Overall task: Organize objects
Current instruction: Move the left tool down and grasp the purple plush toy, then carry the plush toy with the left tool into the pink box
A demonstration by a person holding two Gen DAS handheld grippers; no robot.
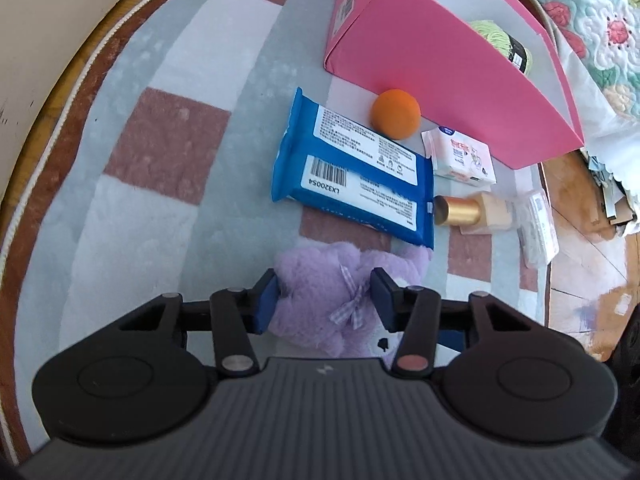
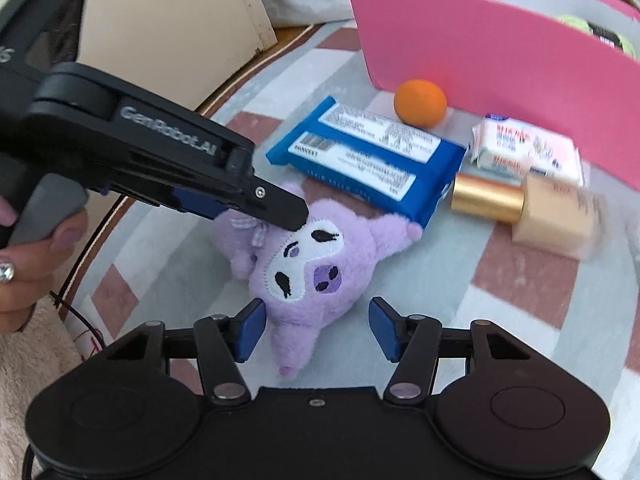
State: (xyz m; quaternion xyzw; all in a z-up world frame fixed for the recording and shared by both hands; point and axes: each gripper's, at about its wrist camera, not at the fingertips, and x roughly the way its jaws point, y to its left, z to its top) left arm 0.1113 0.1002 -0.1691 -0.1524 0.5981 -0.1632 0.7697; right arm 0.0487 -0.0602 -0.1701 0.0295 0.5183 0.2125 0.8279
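Observation:
A purple plush toy lies on the checked rug. My left gripper is open, its blue pads on either side of the plush's body, which fills the gap; I cannot tell if they press it. In the right wrist view the left gripper reaches in from the left onto the plush. My right gripper is open and empty, just in front of the plush's lower end. Beyond lie a blue wipes pack, an orange ball, a small tissue pack and a gold-capped bottle.
A pink box stands at the back, with green yarn inside. A clear plastic case lies at the rug's right edge on the wood floor. A quilted bedspread is at far right, a cream wall at left.

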